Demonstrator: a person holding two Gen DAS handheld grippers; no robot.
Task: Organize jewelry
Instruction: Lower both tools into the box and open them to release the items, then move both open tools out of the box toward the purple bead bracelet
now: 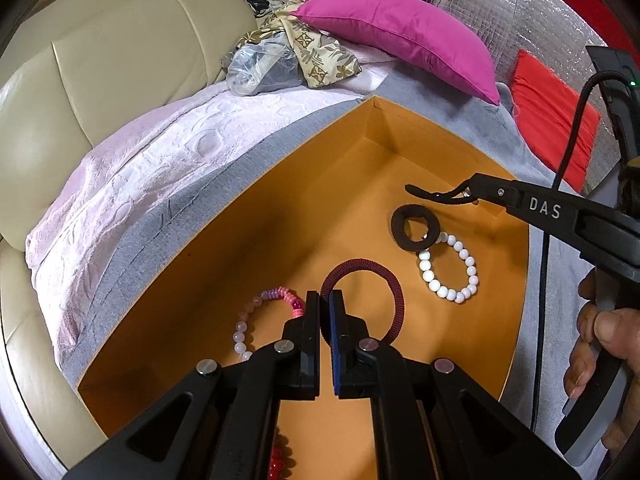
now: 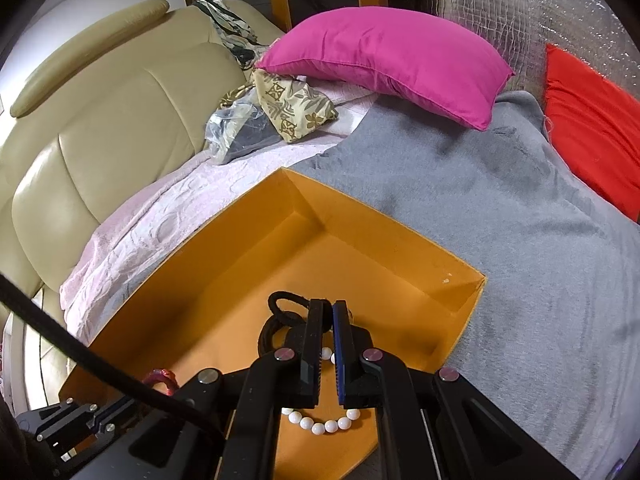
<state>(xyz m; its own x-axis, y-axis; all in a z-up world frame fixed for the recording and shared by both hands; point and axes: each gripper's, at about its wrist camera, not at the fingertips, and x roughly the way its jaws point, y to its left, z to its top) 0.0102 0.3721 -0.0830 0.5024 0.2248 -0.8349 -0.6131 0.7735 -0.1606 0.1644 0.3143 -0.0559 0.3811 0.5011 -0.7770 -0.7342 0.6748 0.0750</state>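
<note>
Left gripper (image 1: pixel 325 300) clamps the maroon coil band (image 1: pixel 394 300), hanging over the orange box (image 1: pixel 240 248) for drop-off. Right gripper (image 2: pixel 328 312) pinches a black hair tie (image 2: pixel 280 300) above the white bead bracelet (image 1: pixel 448 268), likely grouping them

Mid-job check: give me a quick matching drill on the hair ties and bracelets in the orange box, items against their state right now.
Items:
1. maroon coiled hair tie
2. thin black hair tie
3. white bead bracelet
4. wide black band

States:
A. lying on the box floor, partly under the wide band
B. pinched in the left claw
C. lying flat, overlapping the bead bracelet's edge
D. pinched in the right claw, above the box floor

Pairs: 1-B, 2-D, 3-A, 4-C
</note>
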